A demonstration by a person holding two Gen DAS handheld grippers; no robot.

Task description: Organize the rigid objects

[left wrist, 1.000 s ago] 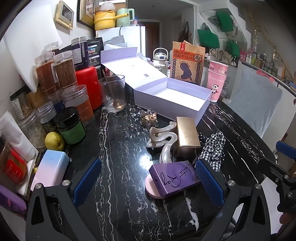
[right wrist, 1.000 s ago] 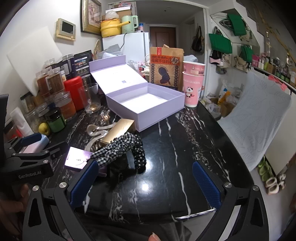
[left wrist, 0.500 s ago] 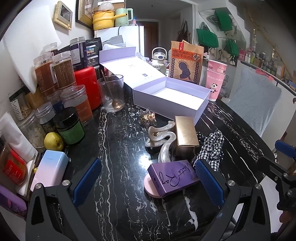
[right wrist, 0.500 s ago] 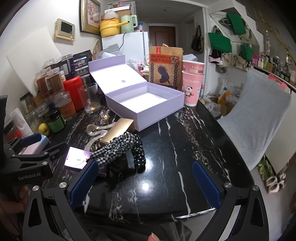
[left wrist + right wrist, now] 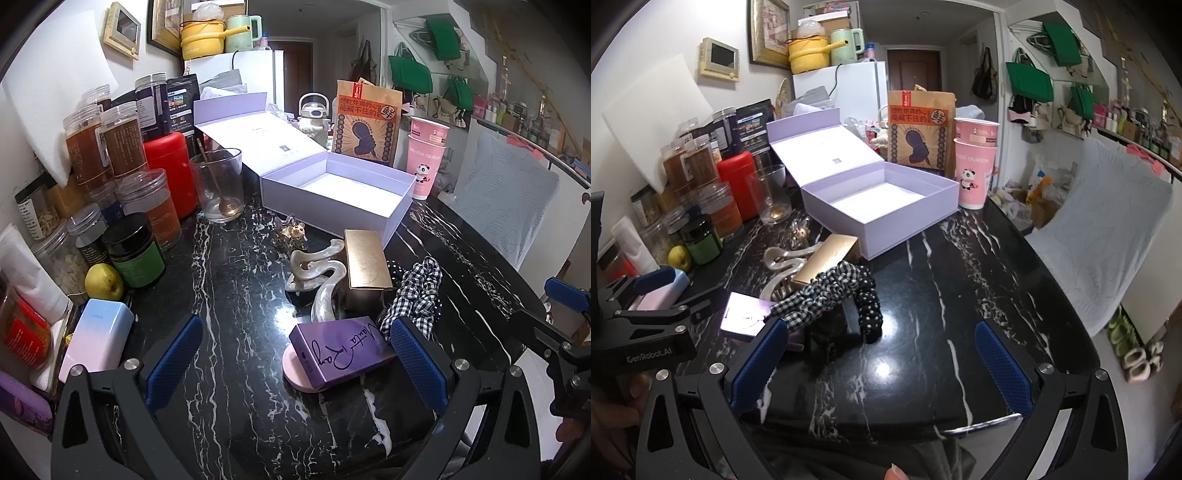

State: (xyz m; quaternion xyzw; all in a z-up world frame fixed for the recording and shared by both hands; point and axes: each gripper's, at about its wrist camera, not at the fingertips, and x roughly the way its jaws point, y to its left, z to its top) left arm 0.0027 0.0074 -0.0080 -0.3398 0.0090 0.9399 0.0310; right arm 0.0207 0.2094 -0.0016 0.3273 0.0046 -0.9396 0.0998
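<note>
Left wrist view: the left gripper (image 5: 295, 362) hovers low over the black marble table (image 5: 229, 280), jaws wide apart and empty. A purple box (image 5: 341, 350) lies on a pink disc at lower centre, near its right finger. Above it sit a gold box (image 5: 365, 264) and a checked scrunchie (image 5: 415, 291). The open lilac box (image 5: 340, 192) sits at centre. In the right wrist view, the right gripper (image 5: 882, 362) is also spread, holding nothing.

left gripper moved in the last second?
Barely. In its own view the purple box sits slightly closer to the left gripper, so it eased marginally forward.
</note>
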